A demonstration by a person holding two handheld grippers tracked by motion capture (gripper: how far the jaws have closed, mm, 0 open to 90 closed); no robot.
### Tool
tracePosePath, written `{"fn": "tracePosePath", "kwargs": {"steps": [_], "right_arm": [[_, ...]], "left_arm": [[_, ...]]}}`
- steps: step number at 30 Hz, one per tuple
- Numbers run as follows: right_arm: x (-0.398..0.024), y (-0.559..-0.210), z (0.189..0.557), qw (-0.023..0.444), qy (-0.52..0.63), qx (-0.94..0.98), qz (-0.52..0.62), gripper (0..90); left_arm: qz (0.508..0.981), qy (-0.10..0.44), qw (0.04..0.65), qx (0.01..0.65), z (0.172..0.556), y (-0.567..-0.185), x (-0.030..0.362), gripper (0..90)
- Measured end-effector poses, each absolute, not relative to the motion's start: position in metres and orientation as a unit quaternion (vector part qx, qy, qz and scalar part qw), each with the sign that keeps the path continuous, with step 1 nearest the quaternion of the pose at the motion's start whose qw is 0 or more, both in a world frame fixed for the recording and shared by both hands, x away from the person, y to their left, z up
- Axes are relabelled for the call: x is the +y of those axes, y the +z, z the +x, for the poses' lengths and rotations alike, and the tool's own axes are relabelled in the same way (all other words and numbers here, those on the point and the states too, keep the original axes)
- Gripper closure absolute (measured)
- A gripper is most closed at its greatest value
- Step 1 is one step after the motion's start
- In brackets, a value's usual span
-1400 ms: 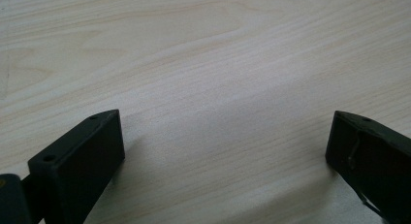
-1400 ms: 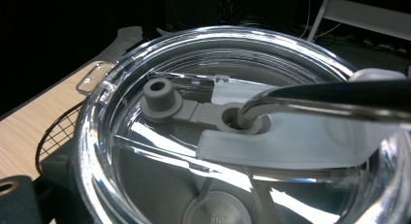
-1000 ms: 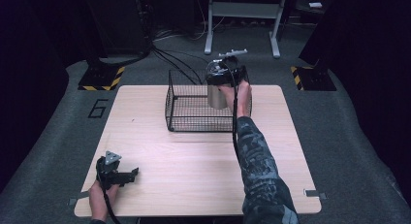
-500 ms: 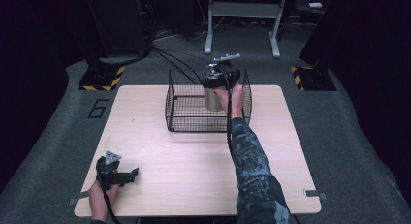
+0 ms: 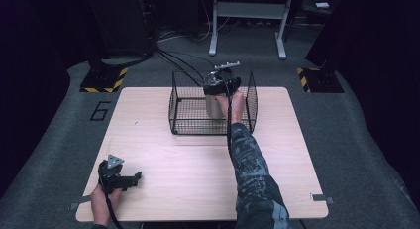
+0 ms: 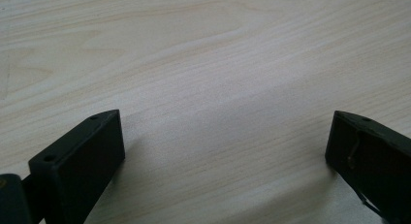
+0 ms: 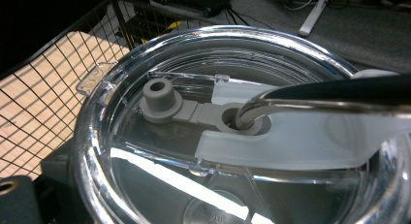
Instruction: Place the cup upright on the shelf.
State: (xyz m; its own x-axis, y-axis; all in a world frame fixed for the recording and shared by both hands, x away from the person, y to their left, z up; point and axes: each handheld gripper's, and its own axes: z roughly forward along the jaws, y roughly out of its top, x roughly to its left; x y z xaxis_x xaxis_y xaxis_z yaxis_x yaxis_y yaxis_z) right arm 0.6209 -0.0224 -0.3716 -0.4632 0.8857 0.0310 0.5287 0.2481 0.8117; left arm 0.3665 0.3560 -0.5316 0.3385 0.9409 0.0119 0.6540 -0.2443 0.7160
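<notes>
The right tongs (image 5: 216, 92) hold a steel cup (image 5: 214, 106) with a clear lid (image 7: 232, 127) inside the black wire basket (image 5: 188, 121), which stands at the far middle of the wooden bench (image 5: 163, 154). The cup is upright, near the basket's right half, and I cannot tell whether its base touches the basket floor or hangs just above it. In the right gripper view the lid sits right under the camera, with a grey stopper (image 7: 160, 99) and a curved handle across it; 1 black jaw shows at the lower left against the cup's side, so the tongs look to be pinching the cup by its upper wall. Gripping high and coming from above keeps the hand clear of the basket's walls, which suits setting the cup down inside.

The left tongs (image 5: 134, 177) rest at the near left corner of the bench, well apart from the basket, jaws spread wide over bare wood, apparently parked out of the way.
</notes>
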Motion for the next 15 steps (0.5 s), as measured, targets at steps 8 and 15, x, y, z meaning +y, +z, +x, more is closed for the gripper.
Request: {"fn": "tracePosePath", "kwargs": {"steps": [8, 15], "right_arm": [[-0.012, -0.383, 0.621, 0.221, 0.384, 0.768, 0.462, 3.5], [-0.009, -0.395, 0.625, 0.218, 0.379, 0.769, 0.466, 3.5]], "left_arm": [[0.756, 0.227, 0.314, 0.527, 0.367, -0.532, 0.356, 0.5], [0.756, 0.227, 0.315, 0.527, 0.367, -0.532, 0.356, 0.4]]}}
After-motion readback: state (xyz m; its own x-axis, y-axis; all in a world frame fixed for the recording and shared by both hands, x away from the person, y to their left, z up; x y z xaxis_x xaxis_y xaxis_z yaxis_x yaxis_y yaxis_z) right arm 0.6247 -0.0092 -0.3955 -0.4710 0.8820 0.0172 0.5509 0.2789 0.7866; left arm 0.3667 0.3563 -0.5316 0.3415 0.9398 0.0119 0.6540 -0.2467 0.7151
